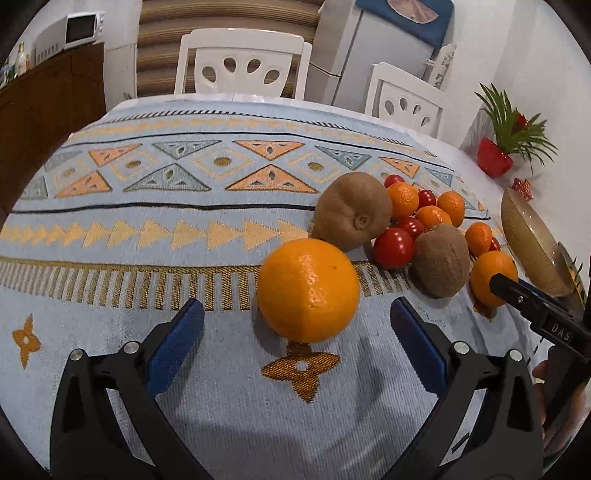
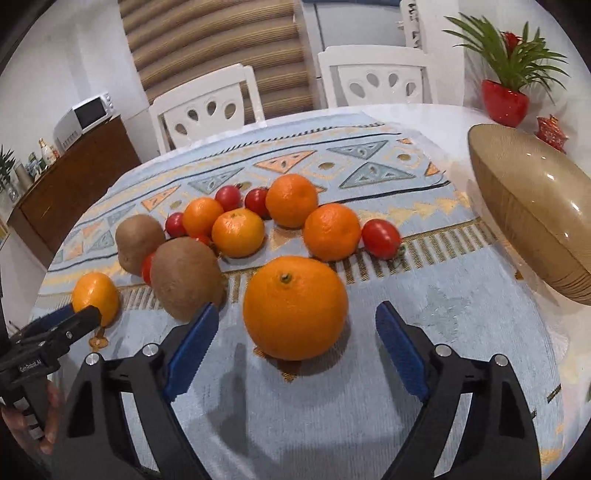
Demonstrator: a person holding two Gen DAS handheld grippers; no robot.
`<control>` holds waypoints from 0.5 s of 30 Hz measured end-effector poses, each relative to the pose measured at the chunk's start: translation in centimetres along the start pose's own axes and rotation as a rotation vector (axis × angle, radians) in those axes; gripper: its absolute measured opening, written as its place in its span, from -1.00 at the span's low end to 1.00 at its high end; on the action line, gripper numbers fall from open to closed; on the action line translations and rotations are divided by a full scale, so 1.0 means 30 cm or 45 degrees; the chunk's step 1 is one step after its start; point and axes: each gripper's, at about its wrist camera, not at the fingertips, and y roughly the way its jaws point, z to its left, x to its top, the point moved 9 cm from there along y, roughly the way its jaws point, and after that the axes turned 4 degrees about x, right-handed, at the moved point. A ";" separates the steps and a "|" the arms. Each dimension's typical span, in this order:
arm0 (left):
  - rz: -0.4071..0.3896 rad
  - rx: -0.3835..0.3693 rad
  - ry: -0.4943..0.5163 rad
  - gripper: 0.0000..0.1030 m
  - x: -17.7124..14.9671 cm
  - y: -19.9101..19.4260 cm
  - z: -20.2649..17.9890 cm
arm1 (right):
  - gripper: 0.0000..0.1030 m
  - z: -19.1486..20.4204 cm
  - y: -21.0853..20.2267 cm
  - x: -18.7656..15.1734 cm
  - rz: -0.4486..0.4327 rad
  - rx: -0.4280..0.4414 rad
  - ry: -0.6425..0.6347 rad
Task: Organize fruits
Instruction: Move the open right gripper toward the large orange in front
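In the left wrist view my left gripper (image 1: 296, 310) is open, and a large orange (image 1: 308, 290) sits on the tablecloth between its blue fingertips, untouched. My right gripper (image 2: 298, 314) is open the same way around a second large orange (image 2: 295, 308). Behind them lies a cluster of two kiwis (image 1: 352, 212) (image 1: 441, 260), several mandarins (image 2: 238, 232) and several cherry tomatoes (image 2: 380, 238). A ribbed amber glass bowl (image 2: 528, 206) stands at the right. Each gripper's black finger (image 1: 517, 293) (image 2: 74, 325) shows in the other's view beside its orange.
A patterned light-blue cloth (image 1: 184, 221) covers the table. Two white chairs (image 1: 242, 61) (image 2: 376, 77) stand at the far edge. A plant in a red pot (image 2: 504, 101) sits at the back right corner. A brown cabinet with a microwave (image 1: 79, 29) is at the left.
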 end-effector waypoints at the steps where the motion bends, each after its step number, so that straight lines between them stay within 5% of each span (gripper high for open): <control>1: 0.003 0.008 -0.003 0.93 -0.002 0.003 0.002 | 0.68 -0.002 0.003 -0.002 0.003 -0.006 0.001; 6: 0.044 0.056 0.037 0.93 -0.005 0.018 -0.011 | 0.68 0.011 0.005 -0.006 0.000 -0.034 -0.030; 11: 0.058 0.005 -0.019 0.92 0.022 0.000 -0.034 | 0.68 0.000 0.014 -0.008 0.017 -0.067 -0.024; 15: 0.042 0.100 0.037 0.86 0.003 0.036 -0.035 | 0.68 0.002 0.015 -0.008 0.019 -0.056 -0.029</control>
